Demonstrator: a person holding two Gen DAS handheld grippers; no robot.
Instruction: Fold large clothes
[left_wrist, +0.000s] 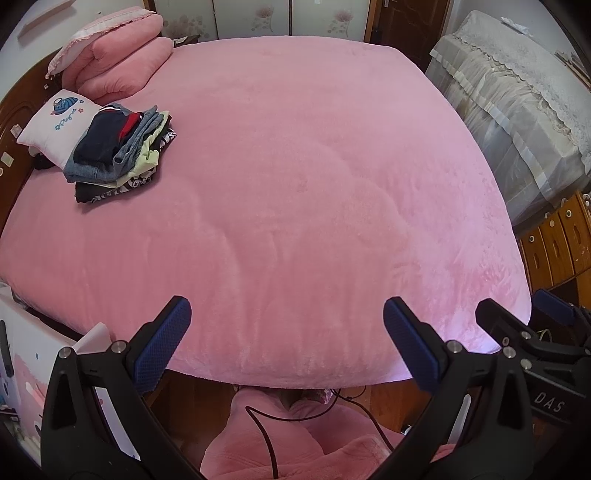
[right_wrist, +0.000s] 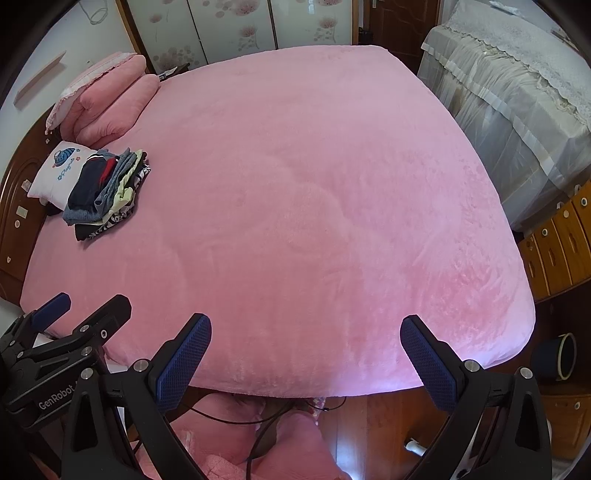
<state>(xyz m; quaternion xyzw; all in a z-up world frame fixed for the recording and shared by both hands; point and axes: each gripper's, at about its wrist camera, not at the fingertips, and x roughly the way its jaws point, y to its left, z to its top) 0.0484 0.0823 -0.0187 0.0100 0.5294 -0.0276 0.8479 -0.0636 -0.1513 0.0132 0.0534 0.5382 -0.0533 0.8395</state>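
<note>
Both tools, left (left_wrist: 287, 325) and right (right_wrist: 306, 343), wide and empty over bare bed (left_wrist: 295, 166); next garment apparently must come from pile (left_wrist: 122, 147).

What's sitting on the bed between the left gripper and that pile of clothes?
Nothing: only bare pink bedspread lies between the left gripper and the pile of clothes, seen clearly in the left wrist view.
</note>
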